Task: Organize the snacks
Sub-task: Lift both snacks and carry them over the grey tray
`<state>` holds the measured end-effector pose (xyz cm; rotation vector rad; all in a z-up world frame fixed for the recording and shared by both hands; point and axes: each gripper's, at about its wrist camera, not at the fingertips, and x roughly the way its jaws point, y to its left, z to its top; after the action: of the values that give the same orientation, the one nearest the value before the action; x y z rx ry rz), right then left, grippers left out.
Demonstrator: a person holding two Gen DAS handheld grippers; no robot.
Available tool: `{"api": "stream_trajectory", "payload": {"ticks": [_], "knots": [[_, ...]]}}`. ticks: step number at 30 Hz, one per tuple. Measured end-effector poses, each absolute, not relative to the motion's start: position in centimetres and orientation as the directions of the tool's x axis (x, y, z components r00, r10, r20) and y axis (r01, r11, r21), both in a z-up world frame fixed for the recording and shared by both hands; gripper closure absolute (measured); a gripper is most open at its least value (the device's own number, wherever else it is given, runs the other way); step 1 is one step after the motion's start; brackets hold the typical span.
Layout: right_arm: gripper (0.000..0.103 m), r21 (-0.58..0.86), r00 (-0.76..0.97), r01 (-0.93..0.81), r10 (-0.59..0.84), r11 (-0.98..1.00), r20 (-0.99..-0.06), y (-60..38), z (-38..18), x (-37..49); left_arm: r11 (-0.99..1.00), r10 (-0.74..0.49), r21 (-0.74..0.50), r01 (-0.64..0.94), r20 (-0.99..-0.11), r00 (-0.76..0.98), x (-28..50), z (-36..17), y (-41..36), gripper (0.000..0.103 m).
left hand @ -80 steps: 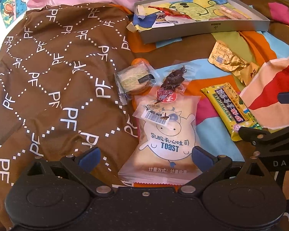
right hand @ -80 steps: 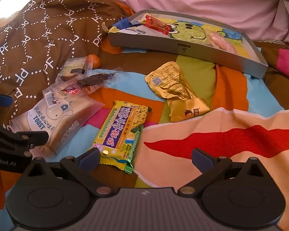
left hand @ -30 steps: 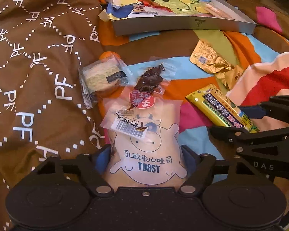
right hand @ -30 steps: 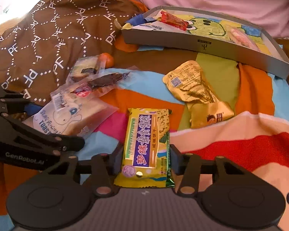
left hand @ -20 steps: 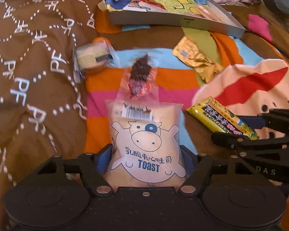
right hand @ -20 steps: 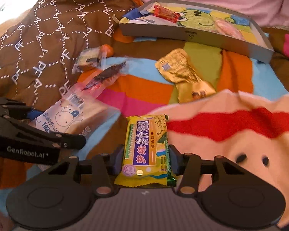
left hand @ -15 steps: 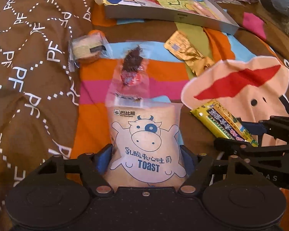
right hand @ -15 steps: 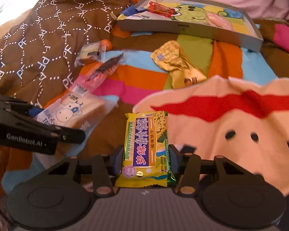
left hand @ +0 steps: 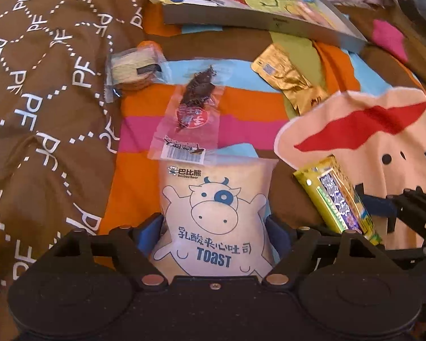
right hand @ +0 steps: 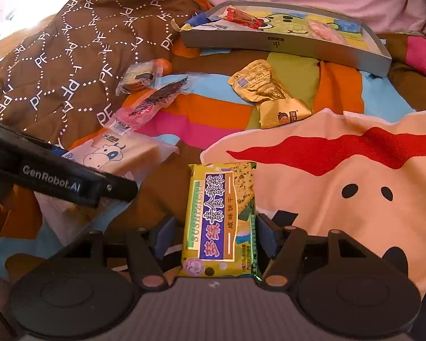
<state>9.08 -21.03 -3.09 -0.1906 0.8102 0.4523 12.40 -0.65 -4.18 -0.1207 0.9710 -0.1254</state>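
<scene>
While both packs hang clear of the bedspread [right hand: 340, 153], the left gripper [left hand: 214, 227] is clamped on the toast bag [left hand: 215, 213] and the right gripper [right hand: 217, 233] pinches the yellow biscuit pack [right hand: 221, 216]. Three more snacks lie loose beyond them. Farthest off sits the grey tray [right hand: 284, 44], so I'd guess both packs need carrying over its near wall and letting go inside.
</scene>
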Motion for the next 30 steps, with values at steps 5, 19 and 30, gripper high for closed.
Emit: {"api": "stream_trajectory", "payload": {"ticks": [5, 19, 30], "knots": [[0.049, -0.031, 0.619, -0.465, 0.300, 0.885, -0.725, -20.8, -3.1, 8.8, 0.989, -0.148, -0.131, 0.071, -0.804, 0.576, 11.8, -4.1, -0.8, 0.032], [0.051, -0.236, 0.712, -0.483, 0.221, 0.843, -0.667, -20.1, -2.7, 6.5, 0.990, -0.138, -0.100, 0.098, -0.795, 0.590, 8.8, -2.8, -2.3, 0.036], [0.051, -0.244, 0.770, -0.384, 0.162, 0.890, -0.617, -22.9, -1.3, 7.5, 0.940, -0.338, -0.309, 0.143, -0.795, 0.504, 8.9, -1.2, -2.4, 0.036]]}}
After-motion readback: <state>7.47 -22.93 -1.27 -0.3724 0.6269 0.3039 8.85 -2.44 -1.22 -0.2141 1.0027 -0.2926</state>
